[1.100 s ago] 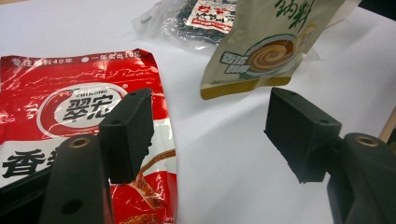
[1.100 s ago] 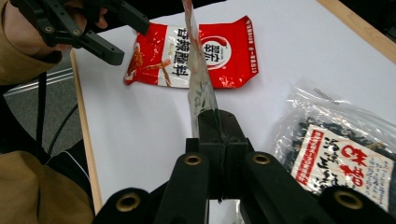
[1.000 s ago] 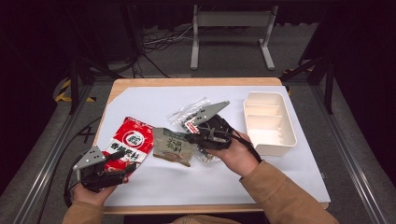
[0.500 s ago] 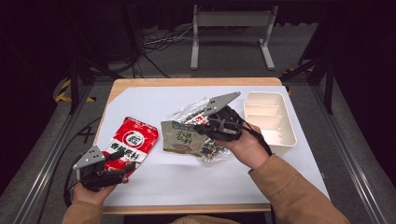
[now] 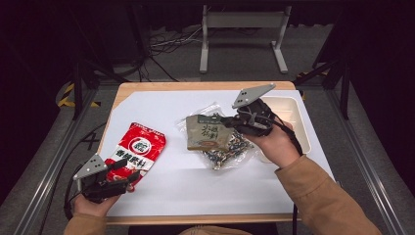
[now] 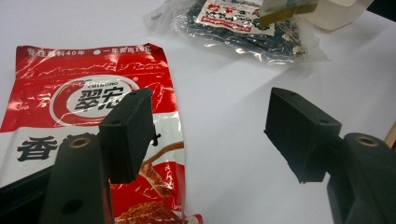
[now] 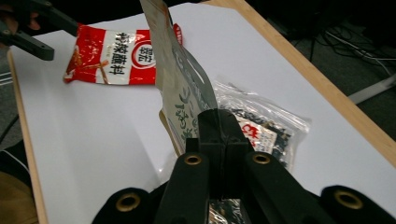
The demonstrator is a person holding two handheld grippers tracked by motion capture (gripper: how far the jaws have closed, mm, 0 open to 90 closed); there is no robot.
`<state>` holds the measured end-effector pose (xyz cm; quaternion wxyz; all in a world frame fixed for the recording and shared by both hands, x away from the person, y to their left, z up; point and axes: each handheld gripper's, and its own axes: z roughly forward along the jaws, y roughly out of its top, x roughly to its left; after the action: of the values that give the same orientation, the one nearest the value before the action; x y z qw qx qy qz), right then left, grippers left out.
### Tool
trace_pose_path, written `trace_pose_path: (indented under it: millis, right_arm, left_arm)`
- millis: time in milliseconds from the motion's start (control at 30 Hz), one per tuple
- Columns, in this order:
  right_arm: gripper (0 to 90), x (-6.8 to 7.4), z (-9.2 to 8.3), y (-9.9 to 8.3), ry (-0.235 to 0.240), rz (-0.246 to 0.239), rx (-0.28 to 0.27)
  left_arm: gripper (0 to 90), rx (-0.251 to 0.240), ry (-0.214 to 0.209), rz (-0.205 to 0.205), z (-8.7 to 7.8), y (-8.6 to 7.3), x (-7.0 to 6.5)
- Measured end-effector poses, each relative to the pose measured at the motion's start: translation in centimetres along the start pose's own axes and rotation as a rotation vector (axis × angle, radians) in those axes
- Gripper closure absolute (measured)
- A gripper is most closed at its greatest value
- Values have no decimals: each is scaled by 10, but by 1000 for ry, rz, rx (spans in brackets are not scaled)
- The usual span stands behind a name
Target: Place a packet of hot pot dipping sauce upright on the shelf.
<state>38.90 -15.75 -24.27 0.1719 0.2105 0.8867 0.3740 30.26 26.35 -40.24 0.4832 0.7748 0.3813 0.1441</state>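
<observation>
My right gripper [image 5: 227, 121] is shut on the edge of an olive-green snack packet [image 5: 208, 132], holding it off the table. In the right gripper view its jaws [image 7: 219, 126] pinch that green packet [image 7: 180, 84], which stands up tilted. Under it lies a clear bag of dark snacks [image 5: 231, 151]. A red snack packet [image 5: 139, 149] lies flat at the table's left. My left gripper [image 5: 128, 170] rests open at the red packet's near corner. In the left gripper view one pad hangs over the red packet [image 6: 70, 93] and nothing sits between the jaws [image 6: 210, 135].
A white divided tray [image 5: 299, 128] stands at the table's right side, just behind my right hand. White paper [image 5: 195, 186] covers the wooden tabletop. Dark floor, cables and a metal stand lie beyond the far edge.
My right gripper has carried the green packet to the right and upward, over the clear bag toward the tray. The left gripper has stayed put.
</observation>
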Motion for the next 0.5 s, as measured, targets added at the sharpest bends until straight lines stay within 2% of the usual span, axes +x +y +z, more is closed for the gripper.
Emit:
trace_pose_path:
  millis: [233,500]
  right_arm:
    - [900,-21,-15,-4,-58,17,-9]
    - [900,-39,-28,-12,-100,38,-13]
  left_arm:
    - [325,-2,14,-10,-3,-2,0]
    - [325,-1,17,-10,-3,-2,1]
